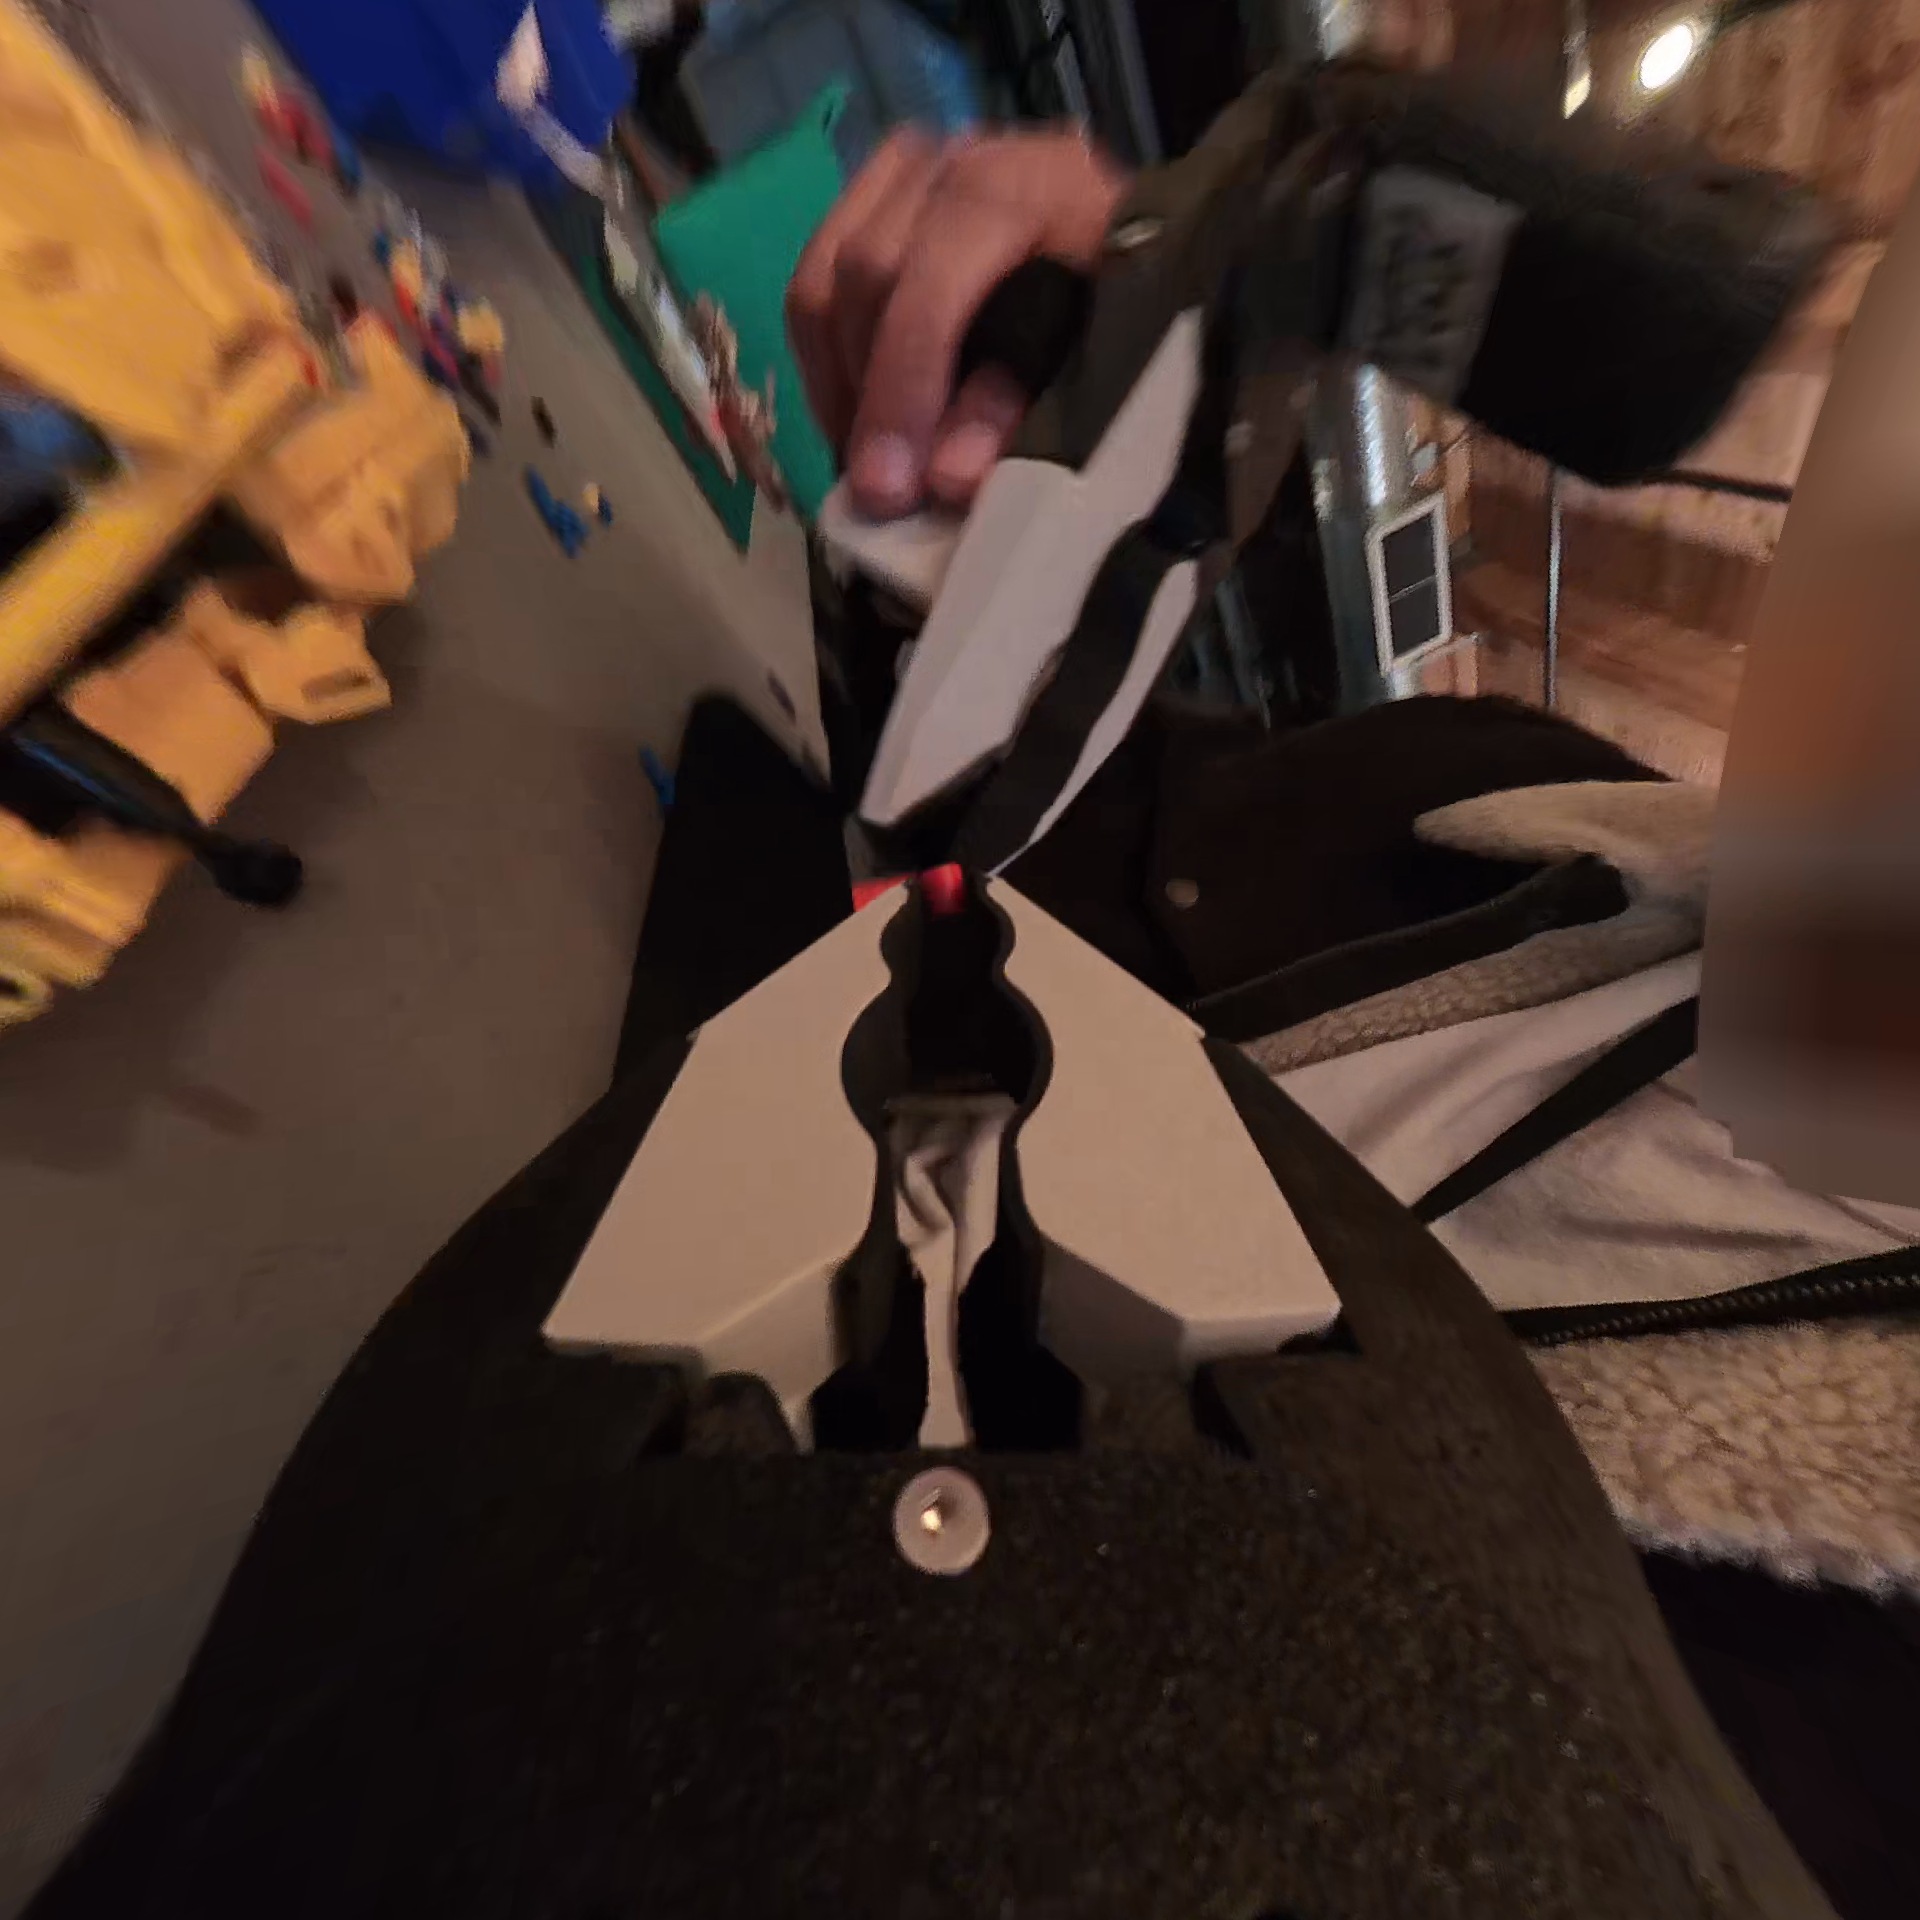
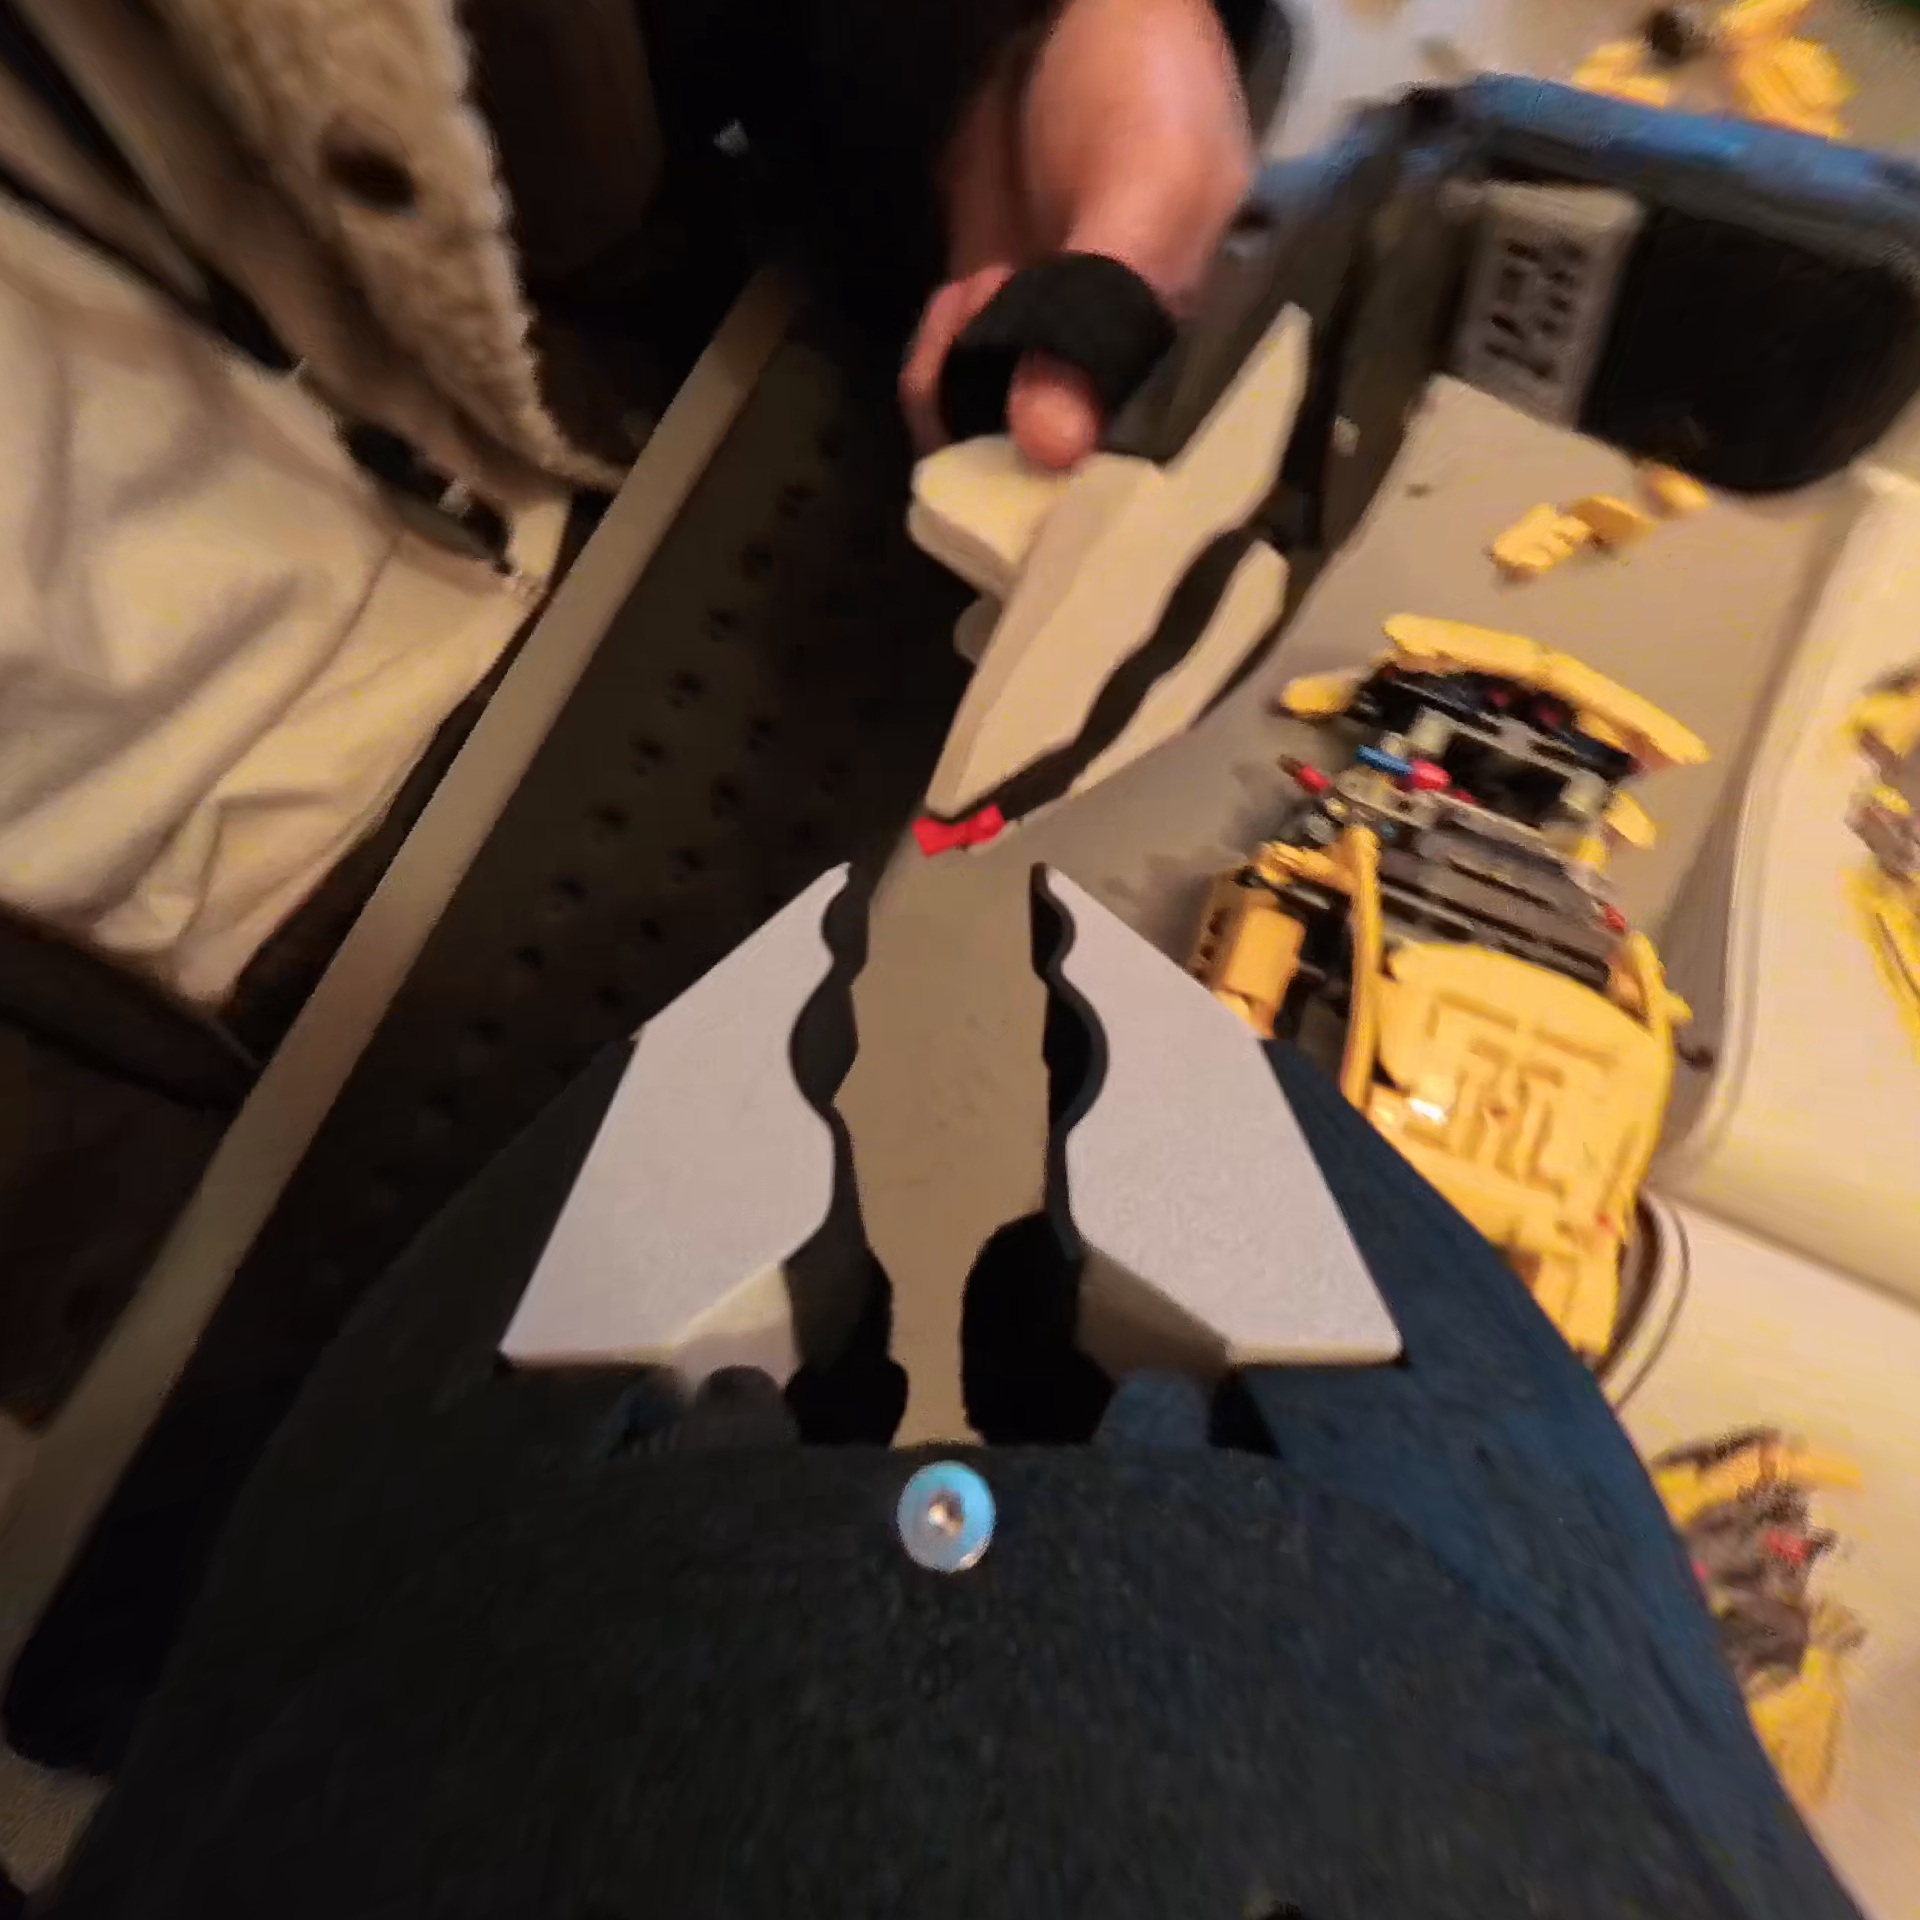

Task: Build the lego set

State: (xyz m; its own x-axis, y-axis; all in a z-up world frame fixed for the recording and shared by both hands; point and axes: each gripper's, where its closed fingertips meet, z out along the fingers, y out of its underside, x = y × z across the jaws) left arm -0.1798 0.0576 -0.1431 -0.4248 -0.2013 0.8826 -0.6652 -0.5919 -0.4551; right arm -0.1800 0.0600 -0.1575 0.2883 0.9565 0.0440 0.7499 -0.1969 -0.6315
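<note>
The left gripper pinches a small red lego piece at its fingertips, above the grey worktop near its edge. Just short of it, the right gripper faces it with fingers spread, the piece lying crosswise to them.

Grey table; yellow lego model; loose bricks

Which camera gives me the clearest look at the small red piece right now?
The right wrist view: the red piece shows whole against the grey table, pinched at the tip of the left gripper, just ahead of the open right gripper. The left wrist view shows only a red sliver between its own closed fingertips.
</note>
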